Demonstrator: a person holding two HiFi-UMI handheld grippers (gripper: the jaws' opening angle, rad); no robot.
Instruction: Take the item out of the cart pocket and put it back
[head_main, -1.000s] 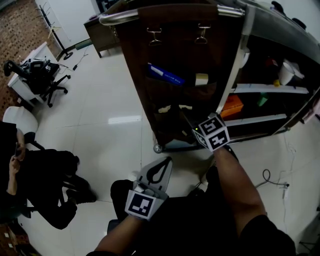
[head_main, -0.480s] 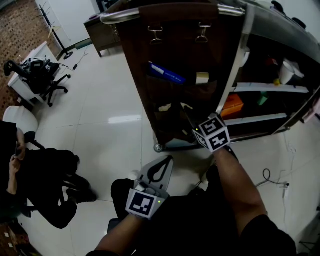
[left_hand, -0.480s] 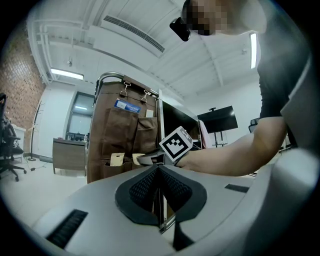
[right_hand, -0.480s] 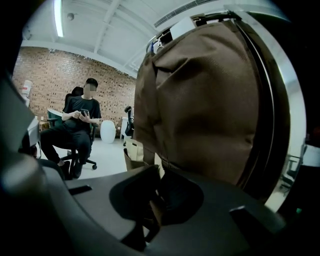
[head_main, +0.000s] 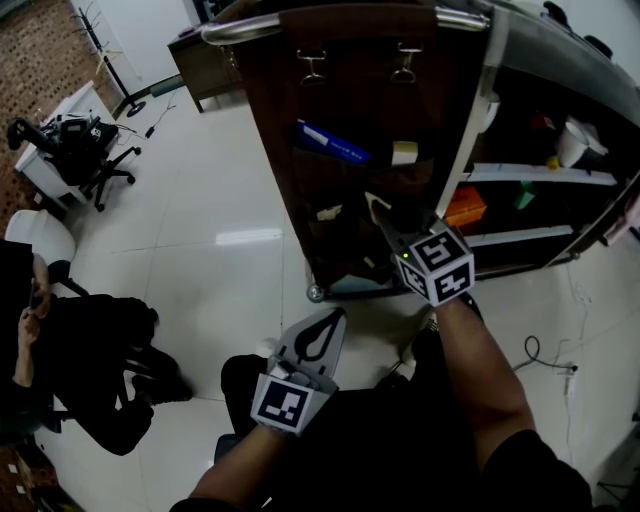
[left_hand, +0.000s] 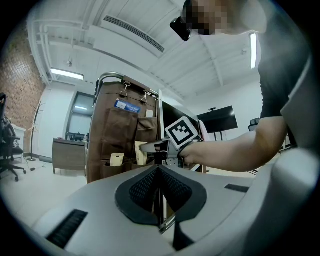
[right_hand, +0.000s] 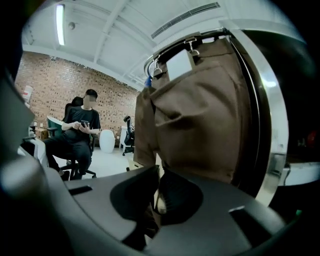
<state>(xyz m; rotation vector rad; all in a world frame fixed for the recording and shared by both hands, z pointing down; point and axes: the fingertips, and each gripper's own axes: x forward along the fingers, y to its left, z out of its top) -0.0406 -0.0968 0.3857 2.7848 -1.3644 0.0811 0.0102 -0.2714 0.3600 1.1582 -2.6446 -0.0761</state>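
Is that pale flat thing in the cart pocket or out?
Partly out: the right gripper, its jaws just closed further onto it, holds the pale item raised above the pocket; its lower end is hidden.

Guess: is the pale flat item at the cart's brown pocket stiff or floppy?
Probably fairly stiff: the pale item shows a straight edge in the right gripper, whose jaws have just been closing on it. Likely light too, since it looks thin and flat.

Grey left tongs (head_main: 333, 320) with black ribbed pads, darker right tongs (head_main: 377, 211). Left cube (head_main: 281, 408) and right cube (head_main: 441, 265) white with black square markers, green lamp (head_main: 404, 255) lit. Dark short sleeve (head_main: 540, 470).
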